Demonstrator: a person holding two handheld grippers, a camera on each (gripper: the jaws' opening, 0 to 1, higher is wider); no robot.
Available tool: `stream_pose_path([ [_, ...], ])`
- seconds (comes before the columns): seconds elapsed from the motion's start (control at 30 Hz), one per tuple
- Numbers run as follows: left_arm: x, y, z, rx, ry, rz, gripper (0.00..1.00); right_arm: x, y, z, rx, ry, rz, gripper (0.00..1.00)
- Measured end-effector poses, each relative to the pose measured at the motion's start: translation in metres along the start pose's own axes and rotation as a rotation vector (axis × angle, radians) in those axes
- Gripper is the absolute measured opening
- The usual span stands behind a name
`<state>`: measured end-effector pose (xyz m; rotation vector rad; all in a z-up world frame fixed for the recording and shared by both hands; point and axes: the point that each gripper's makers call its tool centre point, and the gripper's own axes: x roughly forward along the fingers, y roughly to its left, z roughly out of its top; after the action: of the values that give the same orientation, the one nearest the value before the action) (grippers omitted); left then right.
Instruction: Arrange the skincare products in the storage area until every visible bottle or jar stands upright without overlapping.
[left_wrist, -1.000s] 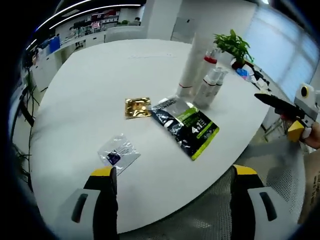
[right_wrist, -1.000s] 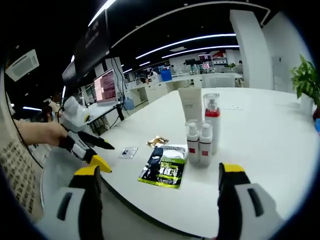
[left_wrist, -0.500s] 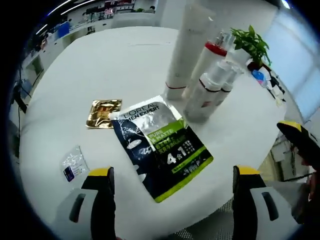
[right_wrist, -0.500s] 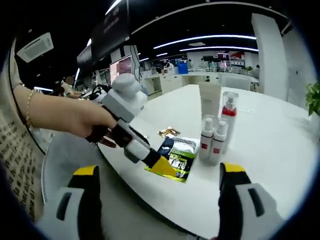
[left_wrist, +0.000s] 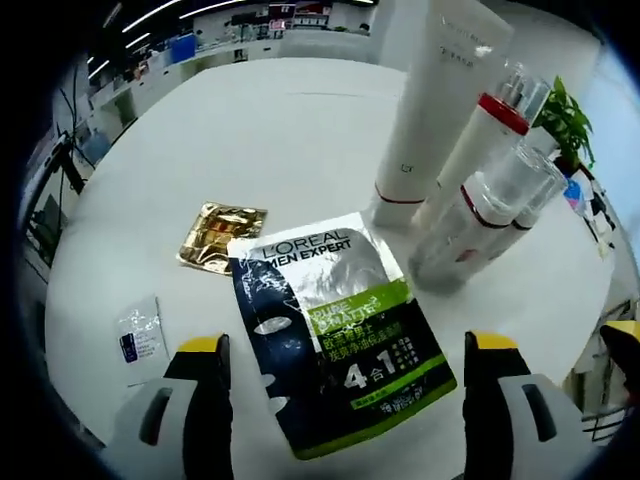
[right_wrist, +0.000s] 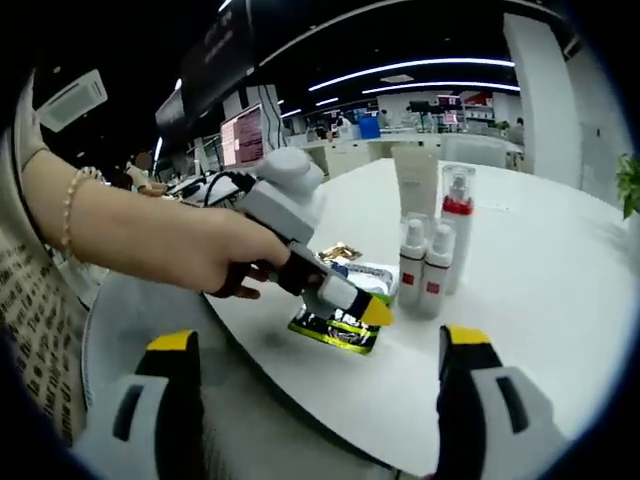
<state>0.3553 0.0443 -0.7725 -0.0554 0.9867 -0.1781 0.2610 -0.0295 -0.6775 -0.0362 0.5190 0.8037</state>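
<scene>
A black and green face-mask sachet (left_wrist: 335, 345) lies flat on the round white table (left_wrist: 250, 120). Behind it stand a tall white tube (left_wrist: 435, 110), a red-collared pump bottle (left_wrist: 480, 140) and two small spray bottles (left_wrist: 480, 215), all upright and close together. My left gripper (left_wrist: 347, 345) hovers open just above the sachet, its jaws wide either side of it. In the right gripper view a hand holds the left gripper (right_wrist: 370, 308) over the sachet (right_wrist: 335, 325), beside the small bottles (right_wrist: 425, 265). My right gripper (right_wrist: 320, 342) stands open off the table's near edge, holding nothing.
A gold sachet (left_wrist: 222, 222) and a small clear sachet (left_wrist: 140, 330) lie left of the mask sachet. A potted plant (left_wrist: 570, 105) stands at the table's far side. Desks and monitors (right_wrist: 240, 135) fill the room beyond. The person's arm (right_wrist: 130, 240) reaches in from the left.
My left gripper has moved in over the table, low above the mask sachet, which now looks larger. The right gripper has stayed nearly in place.
</scene>
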Motion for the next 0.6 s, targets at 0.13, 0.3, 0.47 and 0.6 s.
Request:
stream_pose_path([
  [0.13, 0.003, 0.004, -0.001, 0.048, -0.011, 0.059, 0.91, 0.0, 0.002, -0.001, -0.005, 0.002, 0.01, 1.0],
  [0.3, 0.003, 0.007, 0.0, 0.088, -0.031, 0.08, 0.88, -0.001, 0.002, -0.001, 0.009, -0.001, 0.005, 1.0],
  [0.47, -0.006, 0.021, 0.002, 0.099, -0.055, 0.073, 0.66, -0.002, 0.001, 0.0, 0.016, -0.006, -0.012, 0.98],
  [0.6, -0.01, 0.031, -0.002, 0.097, -0.074, 0.076, 0.54, -0.002, -0.001, -0.001, 0.012, -0.004, -0.029, 0.97],
])
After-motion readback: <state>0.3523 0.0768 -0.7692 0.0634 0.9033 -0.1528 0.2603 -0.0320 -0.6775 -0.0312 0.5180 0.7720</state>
